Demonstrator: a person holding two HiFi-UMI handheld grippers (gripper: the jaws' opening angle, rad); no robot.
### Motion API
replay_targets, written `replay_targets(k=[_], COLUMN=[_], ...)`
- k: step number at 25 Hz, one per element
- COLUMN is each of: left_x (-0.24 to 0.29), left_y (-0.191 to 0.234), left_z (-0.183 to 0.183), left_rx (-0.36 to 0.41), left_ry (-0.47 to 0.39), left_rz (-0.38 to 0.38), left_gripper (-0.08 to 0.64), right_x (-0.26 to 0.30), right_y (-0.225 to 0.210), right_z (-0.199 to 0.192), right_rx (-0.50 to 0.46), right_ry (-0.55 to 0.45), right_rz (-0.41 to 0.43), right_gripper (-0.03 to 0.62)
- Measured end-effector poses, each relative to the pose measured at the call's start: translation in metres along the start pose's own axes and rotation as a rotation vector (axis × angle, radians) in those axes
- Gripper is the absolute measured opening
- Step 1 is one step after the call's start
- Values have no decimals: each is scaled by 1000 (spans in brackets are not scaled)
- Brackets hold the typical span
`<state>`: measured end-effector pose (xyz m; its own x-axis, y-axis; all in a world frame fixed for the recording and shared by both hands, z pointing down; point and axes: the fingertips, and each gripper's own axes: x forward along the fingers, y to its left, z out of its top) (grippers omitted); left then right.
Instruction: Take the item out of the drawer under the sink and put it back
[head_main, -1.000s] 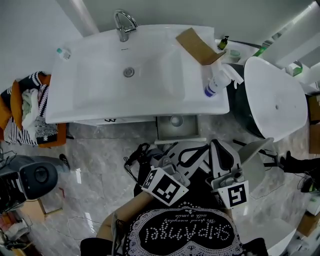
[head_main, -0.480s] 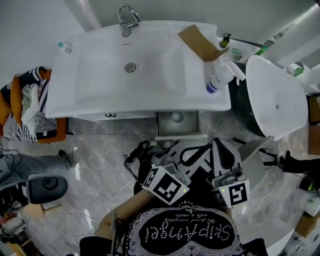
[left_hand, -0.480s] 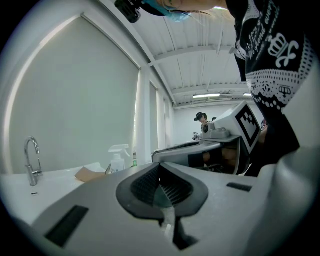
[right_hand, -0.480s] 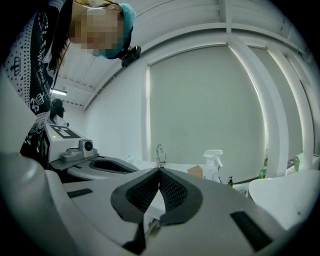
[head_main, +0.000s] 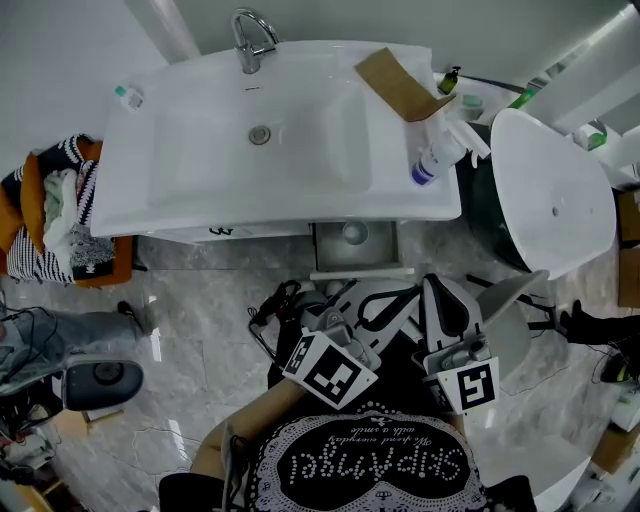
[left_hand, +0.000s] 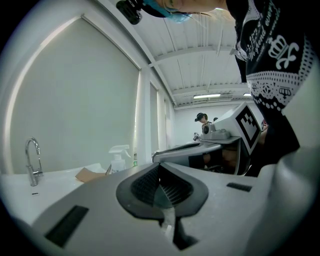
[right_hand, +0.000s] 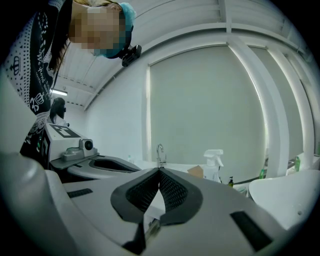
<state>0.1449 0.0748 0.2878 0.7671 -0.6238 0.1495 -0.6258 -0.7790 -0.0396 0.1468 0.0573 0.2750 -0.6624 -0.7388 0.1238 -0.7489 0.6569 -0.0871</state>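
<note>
Lying in the open drawer (head_main: 322, 250) under the sink (head_main: 200, 180), the item (head_main: 353, 234) was seen from the head view as a small round grey thing near the back of the compartment. What it was could not be told. The drawer was pulled out toward the person, and its front edge was shown over the marble floor (head_main: 200, 320).

Both tongs were held level and close to the person's torso, on the near side of the drawer and apart from it. The left tongs (left_hand: 160, 167) were clenched, the ribbed pads were pressed together at the tips, and nothing was gripped between them. The right tongs (right_hand: 159, 171) were clenched likewise and were empty too. The two were held side by side, and both were pointed toward the sink. The left cube (head_main: 330, 372) and right cube (head_main: 470, 388) were shown just above the printed shirt.

On the sink top, a faucet (head_main: 250, 40) was set at the back edge. A cardboard piece (head_main: 395, 88) was laid at the right rear, with a spray bottle (head_main: 440, 155) on its side just beside it. A small bottle (head_main: 128, 96) was placed at the far left corner. Clothes (head_main: 55, 215) were piled left of the sink.
</note>
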Motion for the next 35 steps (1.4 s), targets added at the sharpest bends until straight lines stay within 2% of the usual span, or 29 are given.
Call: replay_targets(k=[35], left_x=[-12], left_y=[8], left_z=[4], left_rx=[10], left_ry=[-11], left_rz=[22], left_gripper=[5], right_x=[8], right_y=[10], right_z=[7], right_rx=[-25], right_ry=[-20], right_rz=[21], right_gripper=[19])
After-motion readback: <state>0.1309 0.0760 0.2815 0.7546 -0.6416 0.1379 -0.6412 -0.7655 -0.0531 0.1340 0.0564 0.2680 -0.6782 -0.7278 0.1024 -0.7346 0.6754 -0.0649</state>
